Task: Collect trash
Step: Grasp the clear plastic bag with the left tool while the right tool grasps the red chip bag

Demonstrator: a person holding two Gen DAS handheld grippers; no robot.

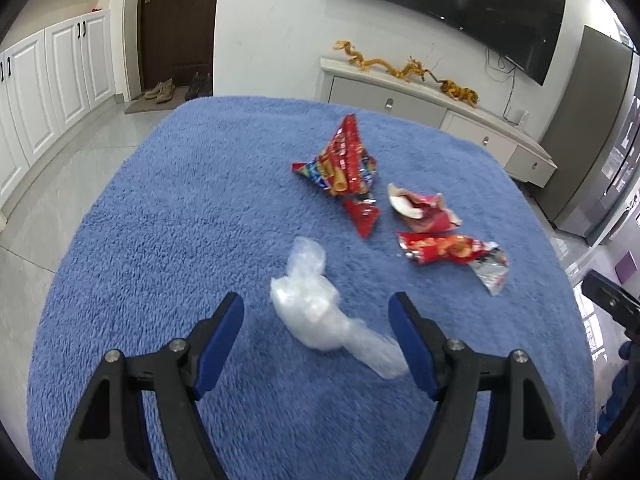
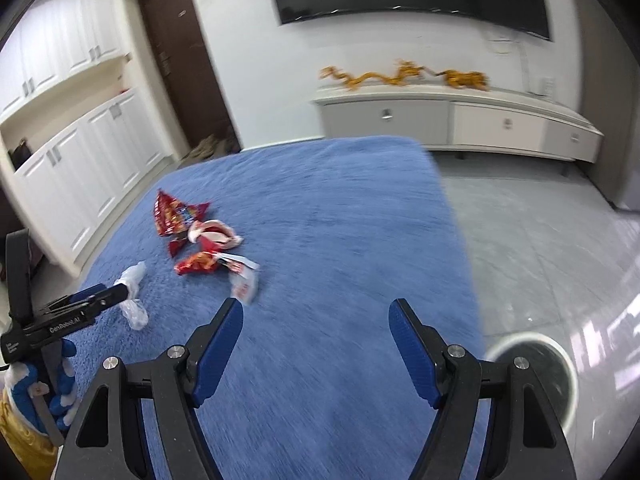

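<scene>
A crumpled clear plastic bag (image 1: 320,312) lies on the blue fluffy table cover (image 1: 180,220), and my left gripper (image 1: 318,318) stands open around its near end without pressing it. Beyond it lie red snack wrappers: a tall one (image 1: 344,160), a small red piece (image 1: 364,214), a torn pink-white one (image 1: 420,208) and a red-silver one (image 1: 456,254). My right gripper (image 2: 316,330) is open over bare cover, right of the wrappers (image 2: 200,236). The left gripper (image 2: 100,300) and the plastic bag (image 2: 132,296) show at the left of the right wrist view.
A round white bin (image 2: 540,372) with a dark inside stands on the floor by the table's right edge. A low white TV cabinet (image 2: 460,120) with gold dragon figures and a wall TV are behind. White cupboards (image 2: 80,184) and a brown door line the left.
</scene>
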